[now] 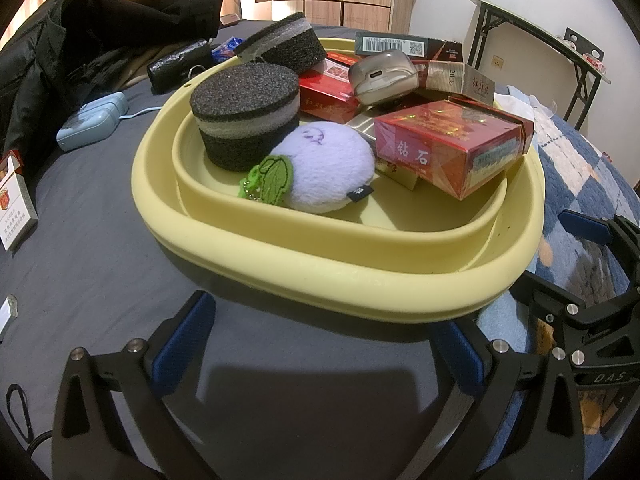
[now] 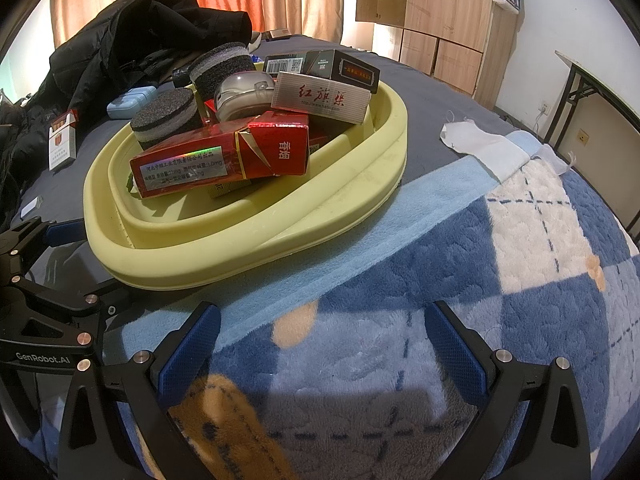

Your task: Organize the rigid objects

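A yellow basin (image 1: 328,268) sits on the bed and also shows in the right wrist view (image 2: 256,240). It holds two round black-and-grey sponges (image 1: 246,120), a purple plush toy (image 1: 328,164), several red cigarette boxes (image 1: 452,148), a black box (image 2: 340,66) and a translucent earbud case (image 1: 380,76). My left gripper (image 1: 320,344) is open and empty just before the basin's near rim. My right gripper (image 2: 320,344) is open and empty over the blue blanket, to the right of the basin. Its frame shows in the left wrist view (image 1: 580,304).
A white cigarette pack (image 1: 14,204) and a light blue case (image 1: 92,120) lie on the dark sheet to the left. A black jacket (image 1: 80,40) is heaped at the back left. A blue checked blanket (image 2: 480,260) covers the right. A folding table (image 1: 552,48) stands behind.
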Action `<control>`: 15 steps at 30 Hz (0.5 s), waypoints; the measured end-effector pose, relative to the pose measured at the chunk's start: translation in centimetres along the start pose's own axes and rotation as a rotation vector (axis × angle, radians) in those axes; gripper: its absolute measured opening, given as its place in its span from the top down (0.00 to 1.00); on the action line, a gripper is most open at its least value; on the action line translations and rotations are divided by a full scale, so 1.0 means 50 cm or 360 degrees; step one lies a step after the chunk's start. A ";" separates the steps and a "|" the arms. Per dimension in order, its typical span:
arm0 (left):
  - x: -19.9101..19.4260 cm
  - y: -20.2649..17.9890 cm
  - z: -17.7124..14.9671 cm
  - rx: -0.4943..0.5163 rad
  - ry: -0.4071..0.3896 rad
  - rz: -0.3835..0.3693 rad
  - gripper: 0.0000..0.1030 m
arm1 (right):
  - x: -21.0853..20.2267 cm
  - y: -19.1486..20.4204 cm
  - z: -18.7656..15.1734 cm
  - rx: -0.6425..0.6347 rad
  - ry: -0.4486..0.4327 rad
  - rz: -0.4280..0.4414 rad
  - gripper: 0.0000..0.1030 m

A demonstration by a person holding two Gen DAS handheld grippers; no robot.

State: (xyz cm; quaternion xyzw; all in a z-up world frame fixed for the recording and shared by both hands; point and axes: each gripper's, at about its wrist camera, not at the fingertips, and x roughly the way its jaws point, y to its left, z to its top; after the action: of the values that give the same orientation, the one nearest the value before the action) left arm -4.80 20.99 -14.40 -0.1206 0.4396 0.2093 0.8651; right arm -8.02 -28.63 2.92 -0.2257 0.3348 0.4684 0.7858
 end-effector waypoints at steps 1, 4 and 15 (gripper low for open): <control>0.000 0.000 0.000 0.0000 0.0000 0.0000 0.00 | 0.000 0.000 0.000 0.0001 0.0001 0.0001 0.00; 0.000 0.000 0.000 0.0000 0.0000 0.0000 0.00 | 0.000 0.000 0.000 0.0001 0.0001 0.0001 0.00; 0.000 0.000 0.000 0.0000 0.0000 0.0000 0.00 | 0.005 0.002 -0.001 -0.0001 0.0000 -0.0001 0.00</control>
State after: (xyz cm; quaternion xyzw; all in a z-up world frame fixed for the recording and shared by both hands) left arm -4.79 20.98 -14.40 -0.1206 0.4396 0.2093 0.8651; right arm -8.03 -28.45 2.72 -0.2261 0.3345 0.4682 0.7860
